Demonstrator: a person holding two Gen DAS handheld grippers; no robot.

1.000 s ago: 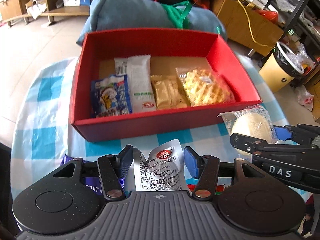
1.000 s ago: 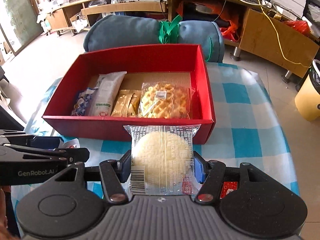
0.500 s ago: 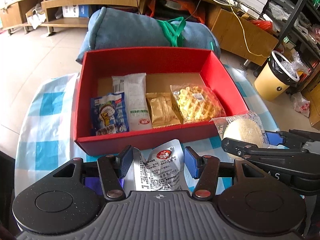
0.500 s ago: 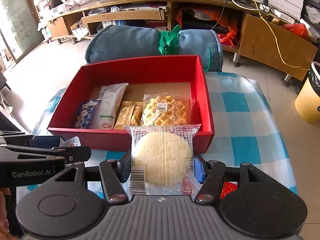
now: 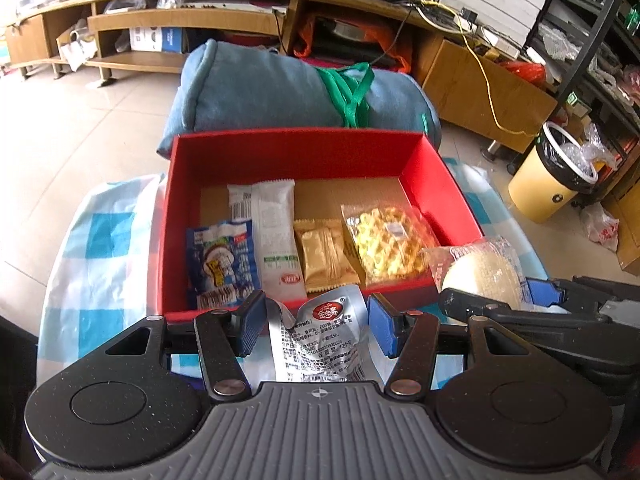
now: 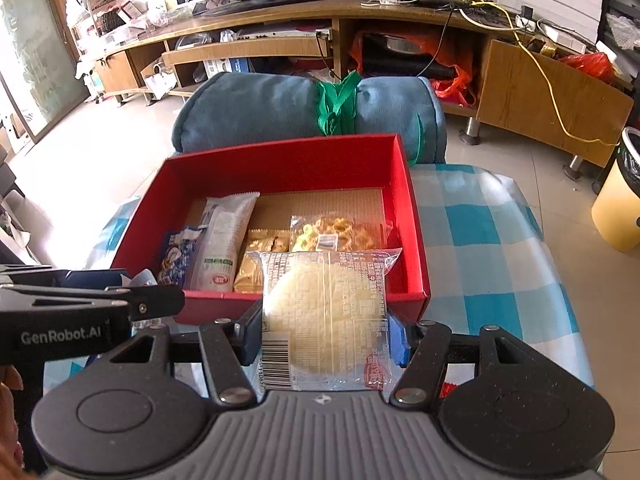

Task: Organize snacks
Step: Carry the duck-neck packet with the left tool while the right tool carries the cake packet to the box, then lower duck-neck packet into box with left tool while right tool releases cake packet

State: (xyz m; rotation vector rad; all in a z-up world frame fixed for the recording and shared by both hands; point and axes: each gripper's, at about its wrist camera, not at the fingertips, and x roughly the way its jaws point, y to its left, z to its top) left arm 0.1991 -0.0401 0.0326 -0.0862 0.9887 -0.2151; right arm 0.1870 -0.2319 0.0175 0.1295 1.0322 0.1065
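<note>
A red box point(image 5: 280, 152) stands on the checked cloth, its near wall just beyond both grippers. A blue packet point(image 5: 222, 264), a white packet point(image 5: 276, 240), gold packets point(image 5: 324, 256) and a waffle bag point(image 5: 388, 240) lie side by side along the box's near wall. My left gripper point(image 5: 316, 320) is shut on a silver foil packet point(image 5: 320, 344) with a red logo, held above the cloth. In the right wrist view my right gripper point(image 6: 326, 332) is shut on a round cake in clear wrap point(image 6: 324, 308), level with the box's near right corner. The back of the red box point(image 6: 320, 204) shows bare cardboard.
A rolled blue cushion point(image 5: 280, 88) with a green strap lies behind the box. A yellow bin point(image 5: 552, 176) stands on the floor at the right. The checked cloth point(image 6: 480, 240) spreads right of the box. A wooden TV bench point(image 6: 360, 16) runs along the back.
My left gripper has risen with the silver packet, so the box sits lower and farther in its view. The right gripper keeps the cake and has tipped up slightly.
</note>
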